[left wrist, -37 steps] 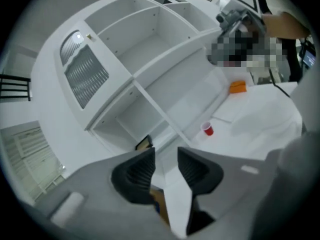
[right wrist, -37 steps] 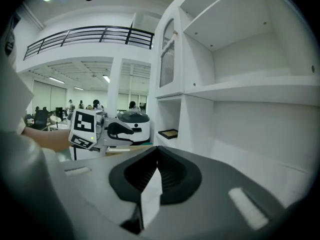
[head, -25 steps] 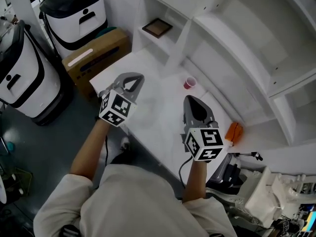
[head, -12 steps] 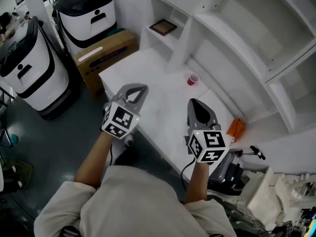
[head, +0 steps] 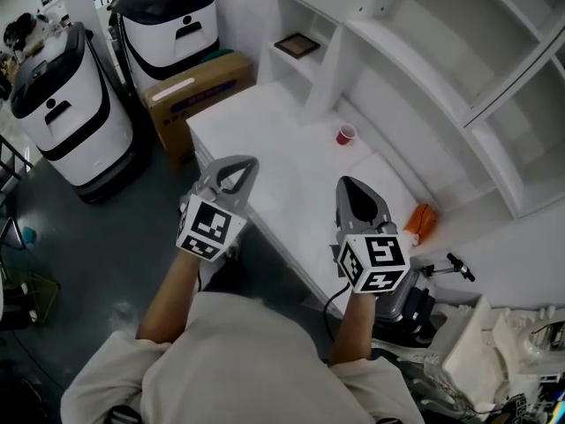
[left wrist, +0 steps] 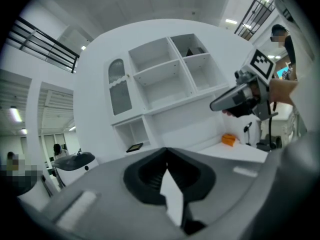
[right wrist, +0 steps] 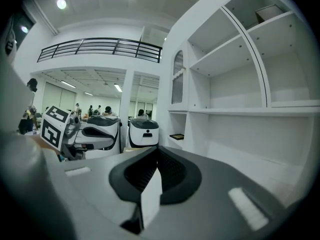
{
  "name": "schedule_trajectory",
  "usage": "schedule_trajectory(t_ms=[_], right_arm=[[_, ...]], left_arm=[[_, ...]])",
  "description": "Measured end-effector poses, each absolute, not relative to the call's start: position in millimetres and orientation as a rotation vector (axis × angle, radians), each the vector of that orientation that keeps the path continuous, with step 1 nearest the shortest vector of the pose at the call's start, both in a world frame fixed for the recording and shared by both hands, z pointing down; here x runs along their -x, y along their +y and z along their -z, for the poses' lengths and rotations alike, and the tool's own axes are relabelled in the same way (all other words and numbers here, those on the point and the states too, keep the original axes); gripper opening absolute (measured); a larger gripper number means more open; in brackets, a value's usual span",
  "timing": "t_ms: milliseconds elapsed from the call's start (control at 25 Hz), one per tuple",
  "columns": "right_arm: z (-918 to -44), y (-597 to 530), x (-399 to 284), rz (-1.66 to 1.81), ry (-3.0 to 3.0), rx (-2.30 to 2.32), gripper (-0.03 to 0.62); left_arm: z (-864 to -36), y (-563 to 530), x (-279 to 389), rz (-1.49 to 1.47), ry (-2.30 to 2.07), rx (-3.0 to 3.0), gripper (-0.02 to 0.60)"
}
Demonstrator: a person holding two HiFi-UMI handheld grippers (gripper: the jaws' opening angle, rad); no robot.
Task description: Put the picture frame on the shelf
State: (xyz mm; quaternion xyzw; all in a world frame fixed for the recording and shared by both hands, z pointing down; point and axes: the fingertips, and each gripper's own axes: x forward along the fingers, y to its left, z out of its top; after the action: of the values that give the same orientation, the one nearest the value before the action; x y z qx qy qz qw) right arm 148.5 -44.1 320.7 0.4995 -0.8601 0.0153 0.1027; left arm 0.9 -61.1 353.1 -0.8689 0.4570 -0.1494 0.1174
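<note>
Frame stays flat in the low shelf cubby, well apart from my grippers. Left gripper has eased back toward the table edge; right gripper holds place. Both stay closed, empty.

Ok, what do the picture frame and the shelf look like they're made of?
Picture frame: dark brown border with a matte look, probably wood or a wood-look moulding; it is too small to tell which. Shelf: uniform white, smooth flat panels with a dull sheen, likely painted or laminated board.
</note>
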Motion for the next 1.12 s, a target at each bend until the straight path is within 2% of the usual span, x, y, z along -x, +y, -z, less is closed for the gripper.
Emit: schedule_trajectory(t_ms=[1120], right_arm=[[-292.6,25.7,-139.2,0.055,-2.595,-1.425,0.005]], left_arm=[[-297.1,16.7,17.6,0.333,1.435,2.444,0.005]])
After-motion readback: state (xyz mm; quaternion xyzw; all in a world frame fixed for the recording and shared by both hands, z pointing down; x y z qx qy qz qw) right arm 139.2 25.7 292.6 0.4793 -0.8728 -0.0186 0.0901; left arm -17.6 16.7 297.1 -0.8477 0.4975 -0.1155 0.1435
